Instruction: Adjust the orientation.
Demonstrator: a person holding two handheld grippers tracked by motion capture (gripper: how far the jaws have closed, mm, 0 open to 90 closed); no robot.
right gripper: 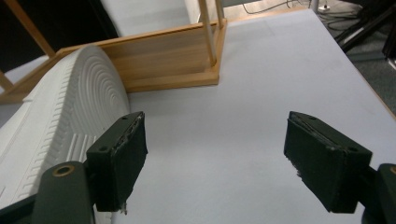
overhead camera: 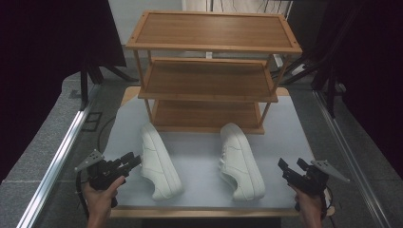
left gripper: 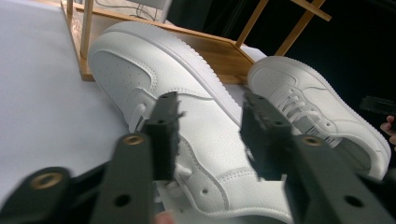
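Two white sneakers lie on the pale table mat (overhead camera: 199,190) in front of a wooden three-shelf rack (overhead camera: 209,80). The left sneaker (overhead camera: 159,161) (left gripper: 196,121) points its toe at the rack. My left gripper (overhead camera: 133,159) (left gripper: 210,100) stands open just left of it, jaws aimed at its side, nothing held. The right sneaker (overhead camera: 240,161) (left gripper: 308,102) lies on its side, its ribbed sole (right gripper: 60,126) turned towards my right gripper (overhead camera: 291,164) (right gripper: 215,123). That gripper is wide open, apart from the shoe, over bare mat.
The rack's bottom shelf (right gripper: 163,60) rests on the mat just behind the shoes, and its shelves are bare. Metal rails (overhead camera: 57,161) run along both sides of the table. Black stands and curtains flank it. Bare mat lies between the two shoes.
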